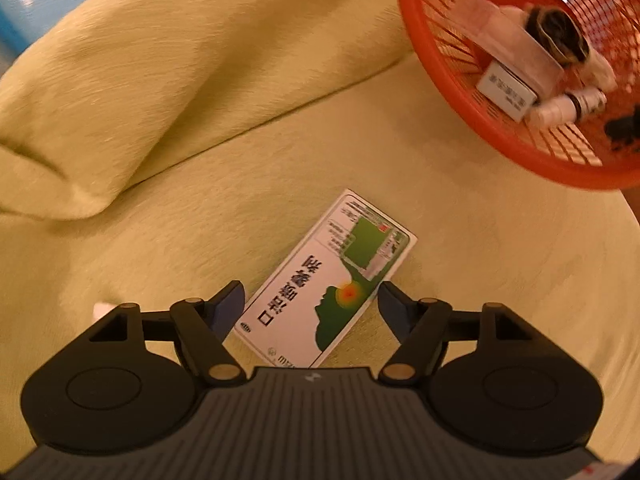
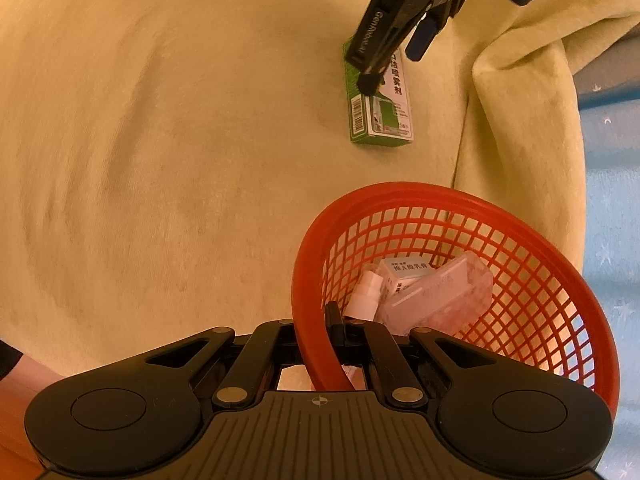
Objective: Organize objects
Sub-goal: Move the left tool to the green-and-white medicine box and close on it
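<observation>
Green-and-white cardboard medicine box (image 1: 326, 280) lies flat on the yellow plush blanket (image 1: 160, 184), between the spread fingers of the released left gripper (image 1: 310, 300). Farther right, the right gripper (image 2: 320, 344) grasps the rim of the red plastic mesh basket (image 2: 540, 292).

Left wrist view: looks down along own open fingers, close over green-and-white printed cardboard box (image 1: 326, 276) lying on yellow-green plush fabric (image 1: 192, 184); red plastic mesh basket (image 1: 452, 92) at upper right edge. Right wrist view: sits at basket rim (image 2: 316, 280), very near, faces across same fabric (image 2: 160, 160) toward box (image 2: 380, 112) farther off, left gripper (image 2: 394, 66) over it. Shared: box, basket, fabric, seen from roughly opposite sides.
</observation>
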Demonstrator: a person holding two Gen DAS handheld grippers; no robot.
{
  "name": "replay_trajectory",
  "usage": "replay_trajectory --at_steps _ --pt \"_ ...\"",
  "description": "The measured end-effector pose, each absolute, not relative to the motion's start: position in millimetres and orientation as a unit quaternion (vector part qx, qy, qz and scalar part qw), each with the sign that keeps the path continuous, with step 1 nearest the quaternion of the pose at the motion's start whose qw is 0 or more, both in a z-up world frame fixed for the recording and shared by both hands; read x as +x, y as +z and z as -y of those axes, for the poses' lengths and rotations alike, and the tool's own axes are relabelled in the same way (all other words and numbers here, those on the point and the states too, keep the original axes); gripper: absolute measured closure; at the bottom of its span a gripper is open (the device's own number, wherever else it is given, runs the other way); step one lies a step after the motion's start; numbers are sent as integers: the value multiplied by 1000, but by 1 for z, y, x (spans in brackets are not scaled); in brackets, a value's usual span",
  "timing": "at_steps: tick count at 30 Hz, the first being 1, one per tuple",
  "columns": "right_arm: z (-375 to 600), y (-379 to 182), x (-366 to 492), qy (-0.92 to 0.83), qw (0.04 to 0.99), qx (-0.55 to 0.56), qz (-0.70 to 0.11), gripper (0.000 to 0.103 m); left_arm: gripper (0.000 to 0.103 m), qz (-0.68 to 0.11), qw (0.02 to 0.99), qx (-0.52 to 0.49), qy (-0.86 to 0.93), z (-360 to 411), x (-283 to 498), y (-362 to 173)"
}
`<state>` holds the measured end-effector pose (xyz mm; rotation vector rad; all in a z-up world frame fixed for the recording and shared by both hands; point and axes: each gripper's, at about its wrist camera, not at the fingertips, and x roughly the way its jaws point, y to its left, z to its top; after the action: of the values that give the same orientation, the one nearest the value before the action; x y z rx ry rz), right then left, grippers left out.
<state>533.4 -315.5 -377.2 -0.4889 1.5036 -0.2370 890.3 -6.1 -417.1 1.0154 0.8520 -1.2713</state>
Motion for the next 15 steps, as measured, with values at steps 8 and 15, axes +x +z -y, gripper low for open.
replay_trajectory --at_steps 8,15 --pt "314 -378 531 -106 698 -217 -674 103 32 -355 582 459 -570 9 890 -423" --pt "313 -378 530 -105 698 -216 -675 103 34 -371 566 472 -564 11 890 -426"
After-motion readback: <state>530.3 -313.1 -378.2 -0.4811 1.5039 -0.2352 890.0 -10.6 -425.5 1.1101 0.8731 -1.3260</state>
